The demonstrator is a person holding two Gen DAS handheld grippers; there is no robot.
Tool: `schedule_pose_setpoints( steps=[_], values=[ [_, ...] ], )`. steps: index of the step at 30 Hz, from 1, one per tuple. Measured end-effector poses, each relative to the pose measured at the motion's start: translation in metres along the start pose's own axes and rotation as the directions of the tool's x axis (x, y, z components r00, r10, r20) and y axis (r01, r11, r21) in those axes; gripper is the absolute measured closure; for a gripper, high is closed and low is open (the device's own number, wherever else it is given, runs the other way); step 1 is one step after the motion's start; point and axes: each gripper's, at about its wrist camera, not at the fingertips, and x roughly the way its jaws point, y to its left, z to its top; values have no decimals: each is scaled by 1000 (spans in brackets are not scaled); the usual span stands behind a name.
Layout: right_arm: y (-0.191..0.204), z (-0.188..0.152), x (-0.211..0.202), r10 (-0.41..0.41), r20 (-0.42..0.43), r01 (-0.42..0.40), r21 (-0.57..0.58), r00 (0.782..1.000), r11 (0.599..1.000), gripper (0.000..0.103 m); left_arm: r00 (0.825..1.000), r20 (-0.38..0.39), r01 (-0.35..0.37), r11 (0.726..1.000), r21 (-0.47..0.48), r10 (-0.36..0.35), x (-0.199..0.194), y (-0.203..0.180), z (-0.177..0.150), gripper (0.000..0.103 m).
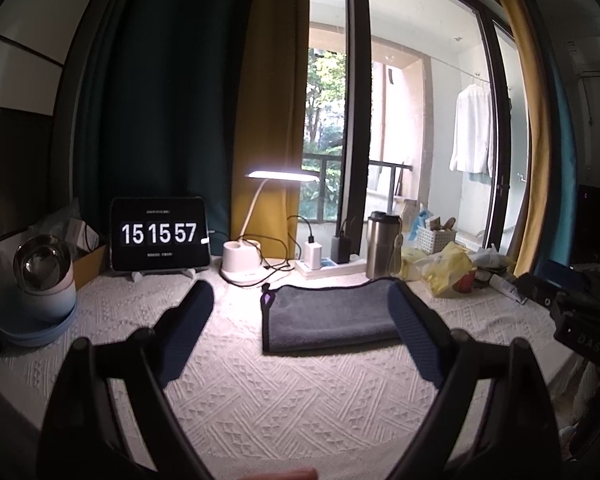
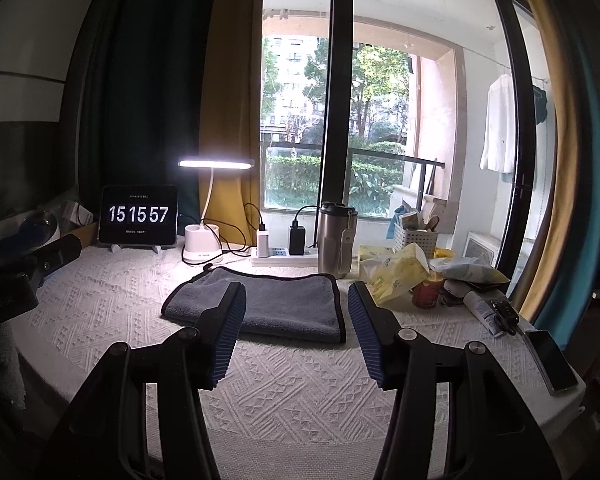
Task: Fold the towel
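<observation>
1. I see the towel (image 1: 332, 316) lying folded flat on the white textured worktop (image 1: 260, 400), near the middle toward the back.
2. My left claw (image 1: 300, 300) is released, fingers spread wide and holding nothing; its right finger (image 1: 412, 332) overlaps the towel's right end in the view, but I cannot tell whether it touches.
3. My right claw (image 2: 296, 304) is also released and empty, and its left finger (image 2: 228, 332) covers part of the towel (image 2: 284, 304) in that view.
4. Behind the towel stand a lit lamp (image 1: 252, 240), a charger (image 1: 312, 254) on a power strip, and a steel tumbler (image 1: 382, 246) close to the towel's far right corner.
5. A tablet (image 1: 160, 234) showing 15 15 57 stands at the back left.
6. Yellow packets (image 2: 396, 276) and other clutter crowd the worktop just right of the towel.
7. Only the left view shows a pale jug (image 1: 44, 284) at the left edge.
8. Only the right view shows a phone (image 2: 550, 360) at the worktop's right edge, with a tube (image 2: 482, 312) near it.
</observation>
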Motion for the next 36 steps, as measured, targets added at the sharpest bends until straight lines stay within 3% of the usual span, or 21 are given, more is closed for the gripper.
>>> schedule_pose_setpoints(
  steps=[36],
  values=[
    [-1,-1,-1,-5,0,5,3,1000,1000,47,1000,-6,-5,1000,-3,5,-3,4,2,13]
  ],
)
